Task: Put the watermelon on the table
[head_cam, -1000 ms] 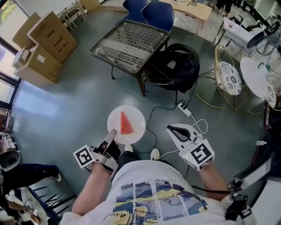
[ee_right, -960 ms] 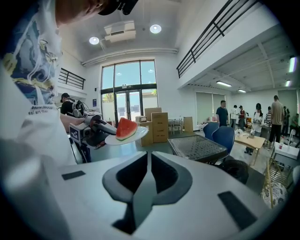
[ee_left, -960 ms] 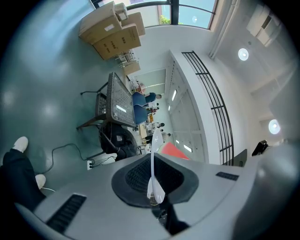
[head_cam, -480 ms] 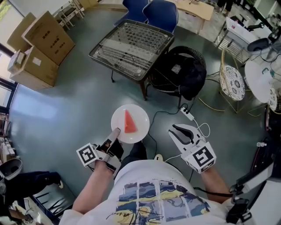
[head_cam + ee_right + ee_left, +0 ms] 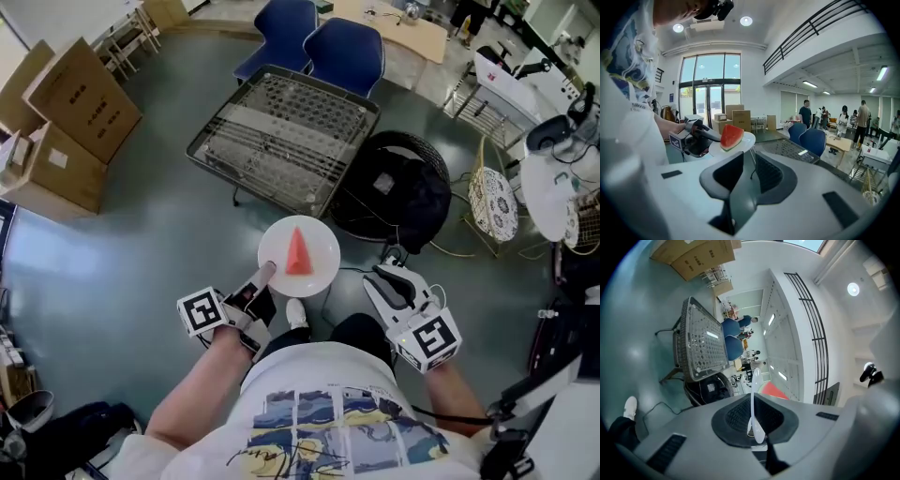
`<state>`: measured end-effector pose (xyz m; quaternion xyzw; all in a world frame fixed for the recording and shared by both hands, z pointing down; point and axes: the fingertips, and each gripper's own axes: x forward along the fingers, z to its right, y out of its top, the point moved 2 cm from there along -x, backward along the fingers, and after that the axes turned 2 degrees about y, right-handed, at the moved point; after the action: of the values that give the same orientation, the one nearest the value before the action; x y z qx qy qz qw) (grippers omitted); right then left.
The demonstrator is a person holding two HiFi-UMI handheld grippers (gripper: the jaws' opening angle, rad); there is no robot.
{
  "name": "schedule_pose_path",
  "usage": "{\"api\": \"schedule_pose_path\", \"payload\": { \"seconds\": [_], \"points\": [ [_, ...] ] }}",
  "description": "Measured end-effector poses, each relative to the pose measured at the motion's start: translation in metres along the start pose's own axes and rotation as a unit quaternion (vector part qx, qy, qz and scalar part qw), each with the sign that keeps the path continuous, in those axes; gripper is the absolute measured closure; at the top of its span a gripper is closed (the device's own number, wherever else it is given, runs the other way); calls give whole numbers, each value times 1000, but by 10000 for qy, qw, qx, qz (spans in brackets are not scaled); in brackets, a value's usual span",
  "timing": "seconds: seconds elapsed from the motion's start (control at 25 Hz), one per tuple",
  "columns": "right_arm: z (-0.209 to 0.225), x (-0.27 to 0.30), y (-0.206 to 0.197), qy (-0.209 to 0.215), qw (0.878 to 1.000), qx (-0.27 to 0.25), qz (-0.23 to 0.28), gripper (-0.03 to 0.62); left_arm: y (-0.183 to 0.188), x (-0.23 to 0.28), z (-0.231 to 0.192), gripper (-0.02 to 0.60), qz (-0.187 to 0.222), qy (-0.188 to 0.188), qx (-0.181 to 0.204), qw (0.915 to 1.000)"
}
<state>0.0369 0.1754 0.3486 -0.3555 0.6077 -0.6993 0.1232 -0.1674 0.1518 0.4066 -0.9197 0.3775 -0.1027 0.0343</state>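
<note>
A red wedge of watermelon (image 5: 298, 251) lies on a white plate (image 5: 322, 269) held above the grey floor. My left gripper (image 5: 265, 274) is shut on the plate's near rim. In the left gripper view the plate (image 5: 754, 397) shows edge-on between the jaws, with the watermelon (image 5: 774, 391) behind it. My right gripper (image 5: 389, 278) is open and holds nothing, just right of the plate. The right gripper view shows the watermelon (image 5: 731, 136) on the plate (image 5: 746, 138) ahead. The wire-mesh table (image 5: 281, 127) stands just beyond the plate.
A black bag (image 5: 398, 187) rests on a seat right of the table. Two blue chairs (image 5: 342, 47) stand behind it. Cardboard boxes (image 5: 66, 112) sit at the far left. A power strip with cables (image 5: 394, 253) lies on the floor, and a white wire chair (image 5: 492, 202) stands at the right.
The plate with the watermelon has moved forward and to the right, closer to the wire-mesh table. The right gripper has come along beside it, still open.
</note>
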Motion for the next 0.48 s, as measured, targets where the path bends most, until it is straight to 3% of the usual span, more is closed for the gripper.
{"api": "schedule_pose_path", "payload": {
  "seconds": [0.2, 0.48],
  "points": [
    [12, 49, 16, 99, 9997, -77, -186, 529, 58, 30, -13, 565, 77, -132, -183, 9997],
    [68, 109, 25, 175, 9995, -74, -235, 530, 132, 85, -38, 565, 371, -52, -196, 9991]
  ]
}}
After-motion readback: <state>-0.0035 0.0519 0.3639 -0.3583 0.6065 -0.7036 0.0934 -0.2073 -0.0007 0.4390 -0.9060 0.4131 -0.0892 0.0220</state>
